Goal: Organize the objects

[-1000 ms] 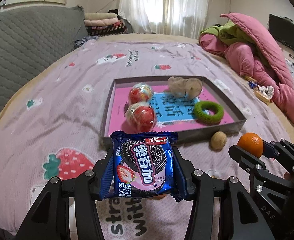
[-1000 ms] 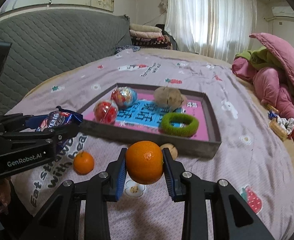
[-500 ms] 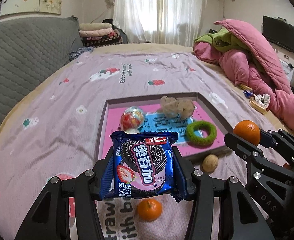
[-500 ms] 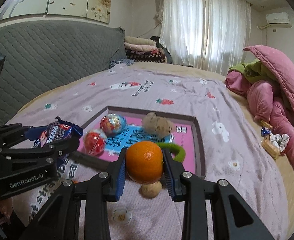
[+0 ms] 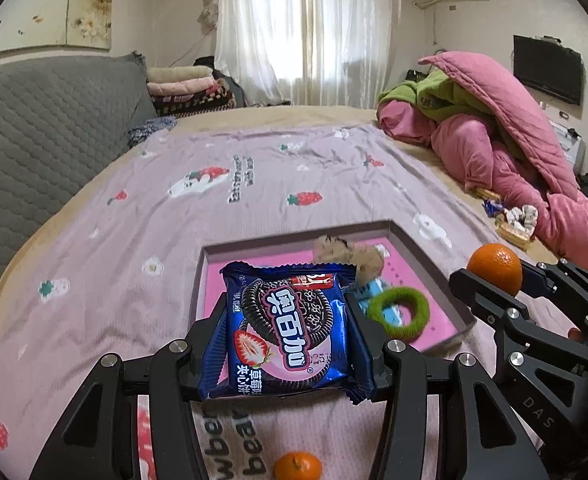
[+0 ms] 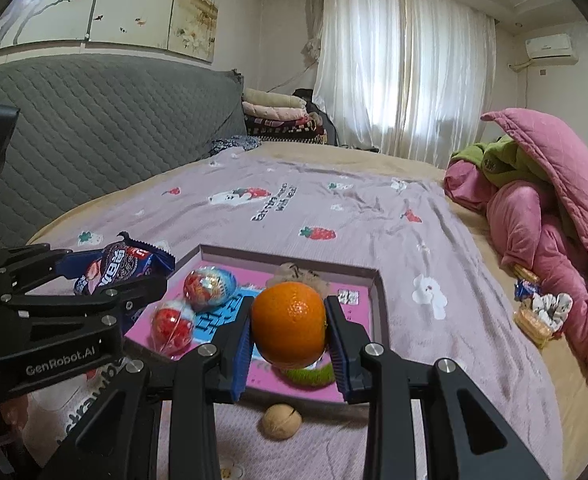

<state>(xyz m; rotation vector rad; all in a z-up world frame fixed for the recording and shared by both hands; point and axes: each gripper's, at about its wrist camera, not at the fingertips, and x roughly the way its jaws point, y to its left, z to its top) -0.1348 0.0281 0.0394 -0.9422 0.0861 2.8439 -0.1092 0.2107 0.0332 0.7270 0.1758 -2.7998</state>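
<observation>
My left gripper [image 5: 288, 344] is shut on a blue cookie packet [image 5: 286, 328] and holds it above the near left of a shallow grey box with a pink floor [image 5: 430, 276]. My right gripper [image 6: 290, 344] is shut on an orange [image 6: 288, 328], also seen in the left wrist view [image 5: 494, 268], above the box's near edge [image 6: 378, 308]. In the box lie two red foil balls [image 6: 174, 324], a beige plush [image 5: 350, 256] and a green ring [image 5: 398, 312]. A walnut [image 6: 282, 420] and a second orange [image 5: 298, 466] lie on the bedsheet in front.
The box sits on a pink strawberry-print sheet [image 5: 254, 184]. A grey quilted headboard [image 6: 94, 128] stands at the left. Pink and green bedding [image 6: 542, 200] is piled at the right, with a small basket [image 6: 538, 320] beside it. Folded blankets [image 5: 190, 88] lie at the back.
Both grippers have risen and tilted up with their loads; the box and loose items have dropped lower in both views. The grips have not changed.
</observation>
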